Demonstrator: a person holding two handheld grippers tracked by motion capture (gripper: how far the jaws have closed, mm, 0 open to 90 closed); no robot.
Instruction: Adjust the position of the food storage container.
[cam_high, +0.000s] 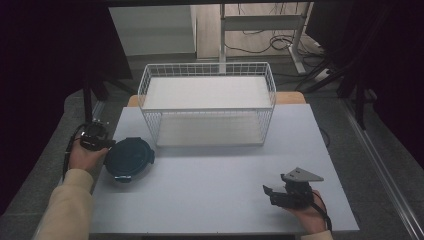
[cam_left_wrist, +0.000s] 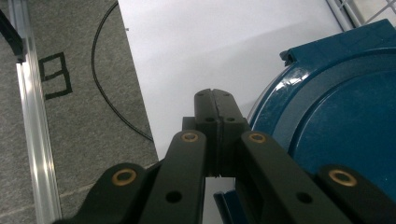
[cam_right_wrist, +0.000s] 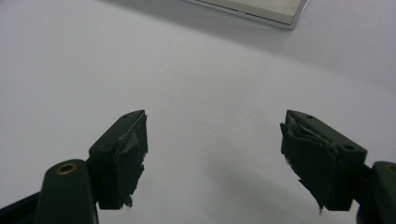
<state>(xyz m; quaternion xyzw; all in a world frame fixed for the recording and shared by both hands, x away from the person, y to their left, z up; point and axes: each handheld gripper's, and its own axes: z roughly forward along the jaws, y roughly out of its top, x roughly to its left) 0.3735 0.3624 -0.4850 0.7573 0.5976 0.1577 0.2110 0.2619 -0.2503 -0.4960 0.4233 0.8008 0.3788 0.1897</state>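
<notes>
Left gripper view: container (cam_left_wrist: 336, 116) edge possibly cropped.

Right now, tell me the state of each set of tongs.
Left tongs: shut, gripping nothing, beside the blue container.
Right tongs: open, empty, over the white table.

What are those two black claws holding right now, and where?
Nothing. The left gripper is shut on empty air beside the round blue lidded container; the right gripper is open above bare table.
</notes>
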